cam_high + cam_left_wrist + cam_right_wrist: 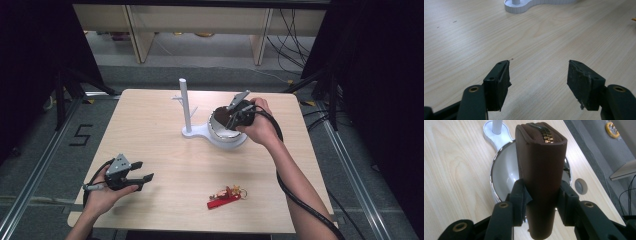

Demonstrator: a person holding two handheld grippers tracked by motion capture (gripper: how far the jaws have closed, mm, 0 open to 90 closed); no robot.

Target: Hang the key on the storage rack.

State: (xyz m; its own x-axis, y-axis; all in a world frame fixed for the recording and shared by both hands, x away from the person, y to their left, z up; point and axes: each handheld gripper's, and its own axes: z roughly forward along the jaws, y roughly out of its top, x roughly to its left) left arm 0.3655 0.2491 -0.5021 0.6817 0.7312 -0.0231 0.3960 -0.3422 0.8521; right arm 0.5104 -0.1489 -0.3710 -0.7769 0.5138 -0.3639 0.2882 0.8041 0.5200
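A brown zipped pouch (541,157) is clamped between the jaws of my right gripper (541,200), brass zipper facing away. It hangs just above a white bowl with a chrome rim (501,173). From above, the right gripper (235,116) holds the pouch (221,114) over that bowl (226,137), which joins a white stand with an upright post (184,102). My left gripper (142,181) rests open near the table's front left, nothing between its fingers. In the left gripper view its gripper (539,75) stands wide over bare wood, the stand's base (520,6) far ahead.
A red keychain with gold charms (227,195) lies near the front edge, right of centre. The wooden table (160,140) has a round cable hole (580,186) beside the bowl. Shelving and cables stand beyond the far edge.
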